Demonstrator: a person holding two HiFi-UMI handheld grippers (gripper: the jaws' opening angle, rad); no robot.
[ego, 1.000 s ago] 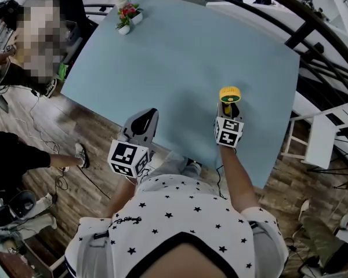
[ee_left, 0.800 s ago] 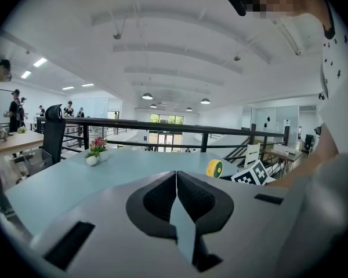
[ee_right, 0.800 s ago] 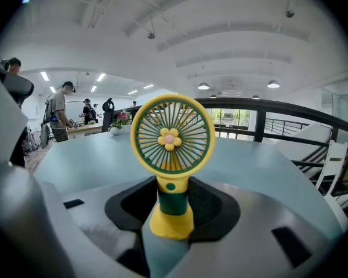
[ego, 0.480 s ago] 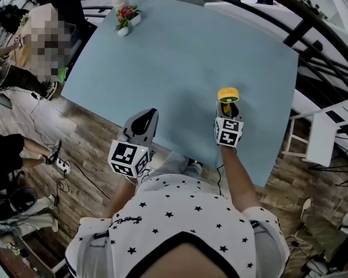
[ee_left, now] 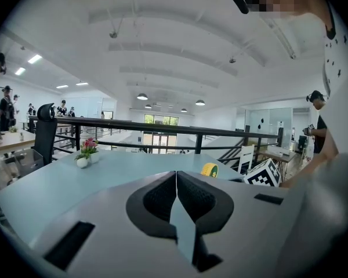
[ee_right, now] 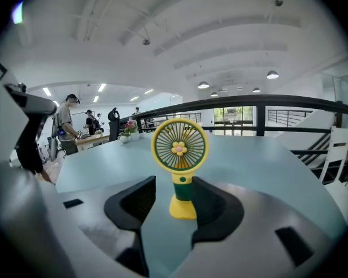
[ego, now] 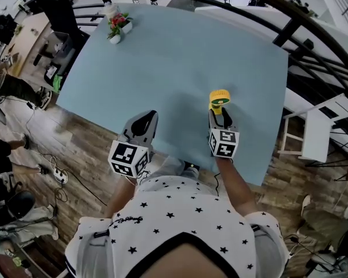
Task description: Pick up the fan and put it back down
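A small yellow fan (ego: 219, 98) with a green stem stands upright on the light blue table (ego: 180, 57), near its front right edge. My right gripper (ego: 220, 113) sits just behind it, open. In the right gripper view the fan (ee_right: 179, 148) stands between the pads, close to the right-hand pad (ee_right: 211, 204) and well clear of the left-hand one. These jaws (ee_right: 174, 184) have just been opening around the fan. My left gripper (ego: 146, 119) hovers at the table's front edge, left of the fan, and is shut with its pads (ee_left: 162, 198) touching and nothing between them.
A small white pot of pink flowers (ego: 116, 25) stands at the table's far left corner. A black railing (ego: 301, 22) runs along the far and right sides. A white chair (ego: 316, 129) stands beyond the table's right edge. The wooden floor lies below the front edge.
My right gripper has drawn back a little from the fan, which stays standing on the table. The left gripper has held still. A person at the far left has left the view.
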